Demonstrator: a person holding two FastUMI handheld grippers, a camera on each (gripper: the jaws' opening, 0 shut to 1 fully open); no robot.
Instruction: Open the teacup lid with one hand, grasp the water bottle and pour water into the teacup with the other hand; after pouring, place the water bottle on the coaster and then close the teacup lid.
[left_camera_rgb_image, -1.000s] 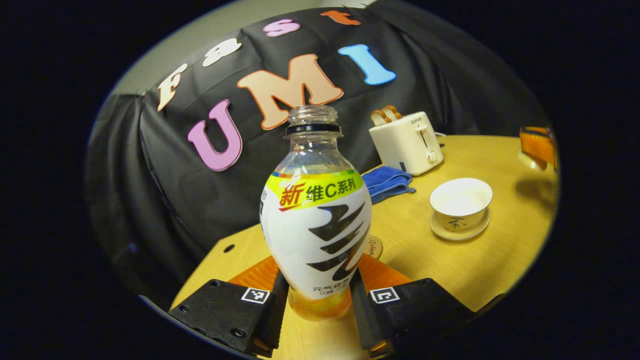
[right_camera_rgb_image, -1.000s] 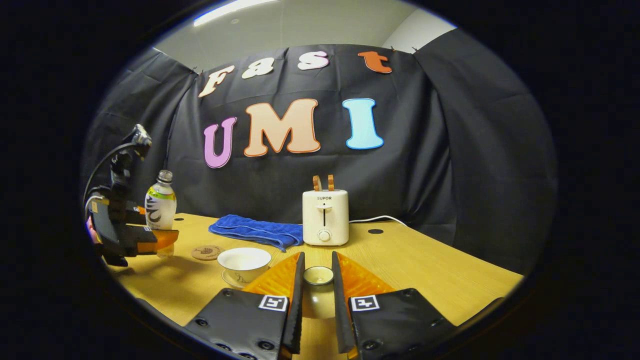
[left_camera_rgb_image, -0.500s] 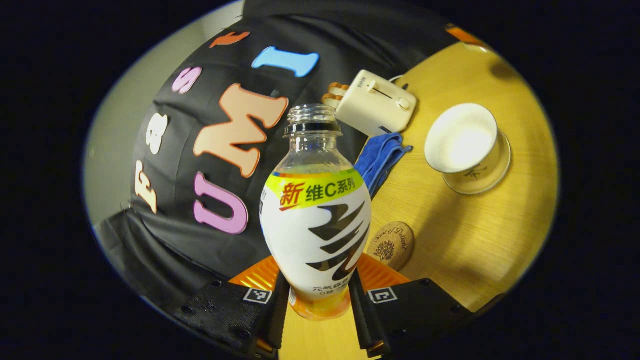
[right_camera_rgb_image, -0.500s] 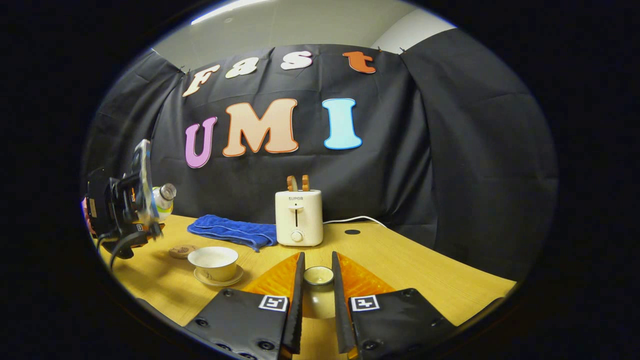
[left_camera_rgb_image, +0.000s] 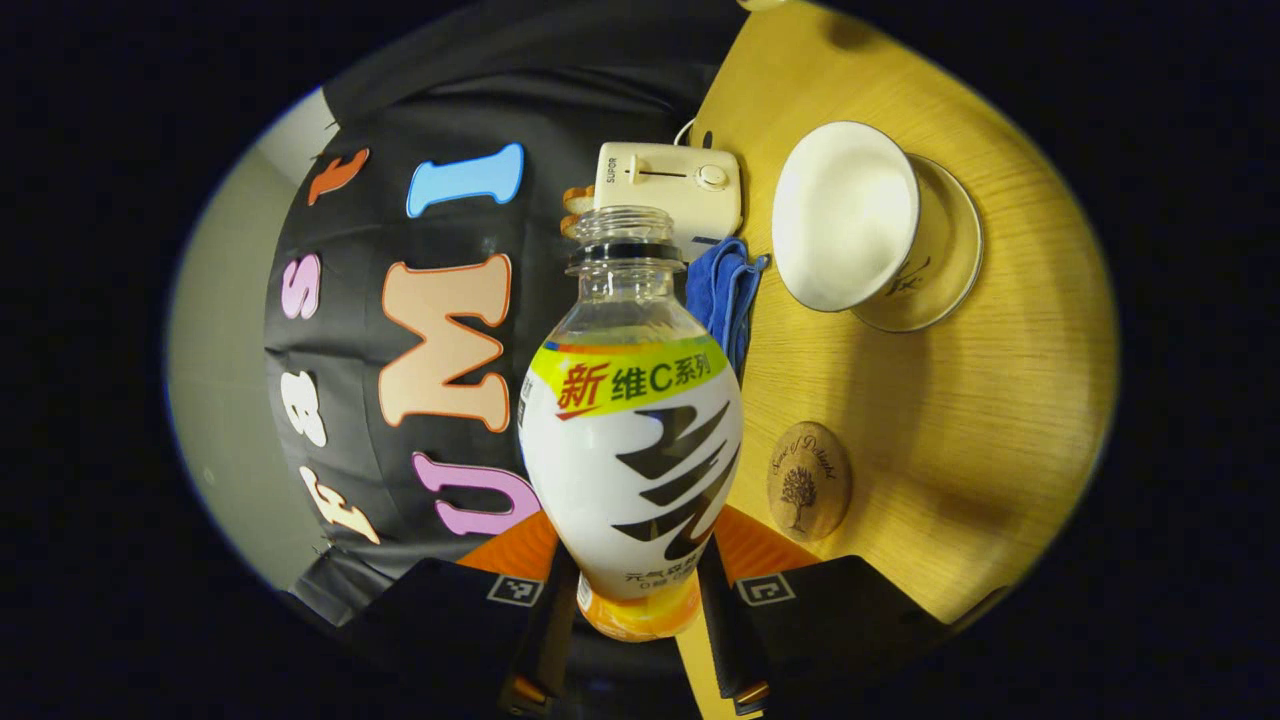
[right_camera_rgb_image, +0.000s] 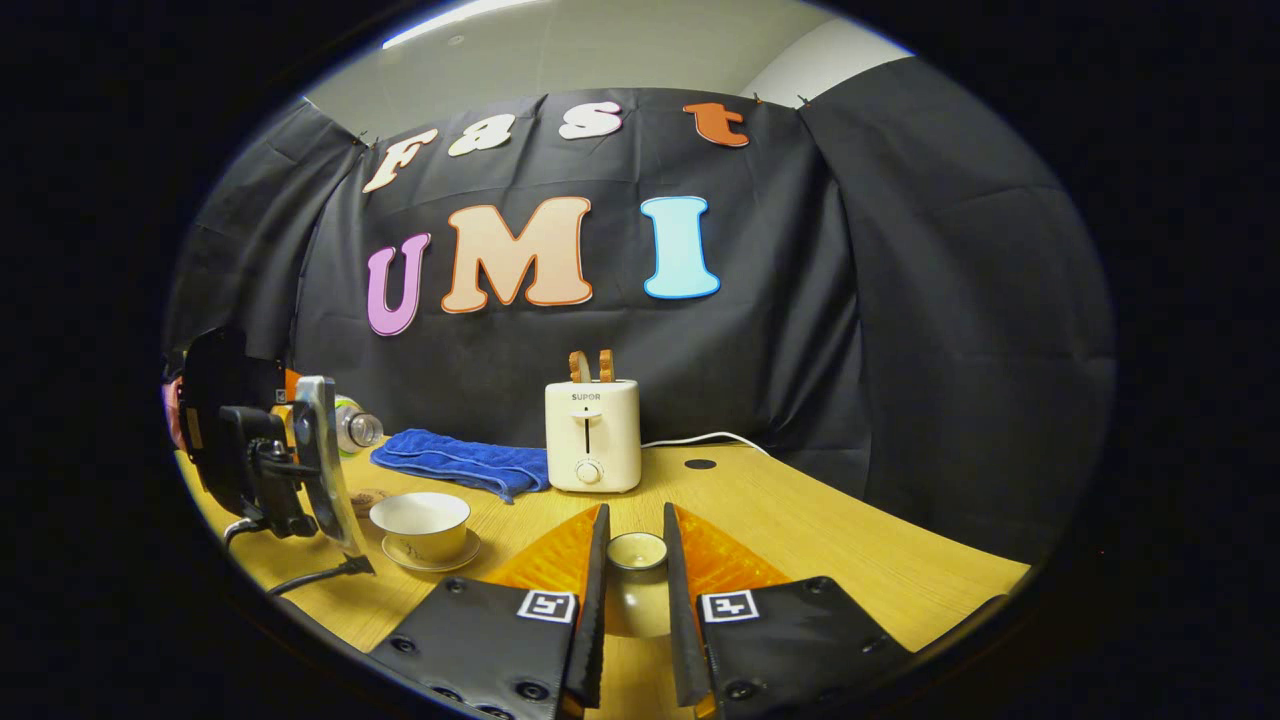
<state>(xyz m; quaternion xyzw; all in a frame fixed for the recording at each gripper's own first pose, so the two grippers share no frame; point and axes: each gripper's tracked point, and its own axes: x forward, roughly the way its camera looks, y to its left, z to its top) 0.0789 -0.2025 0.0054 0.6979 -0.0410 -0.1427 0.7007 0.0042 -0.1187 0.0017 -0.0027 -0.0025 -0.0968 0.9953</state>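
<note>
Water bottle (left_camera_rgb_image: 630, 420), uncapped, clamped low between the left gripper (left_camera_rgb_image: 632, 600) fingers, tipped near horizontal, mouth short of the teacup (left_camera_rgb_image: 846, 228) ahead-right. Right gripper (right_camera_rgb_image: 633, 590) pinches the lid (right_camera_rgb_image: 636, 552). Carry mouth over rim before tipping further.

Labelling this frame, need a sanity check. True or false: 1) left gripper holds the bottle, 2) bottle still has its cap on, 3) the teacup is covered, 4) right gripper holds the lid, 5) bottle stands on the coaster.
1) True: the left gripper is clamped on the bottle.
2) False: the bottle's neck is open, no cap.
3) False: the teacup is uncovered on its saucer.
4) True: the right gripper grips the lid by its knob.
5) False: the coaster lies bare on the table; the bottle is held tipped towards the teacup.
</note>
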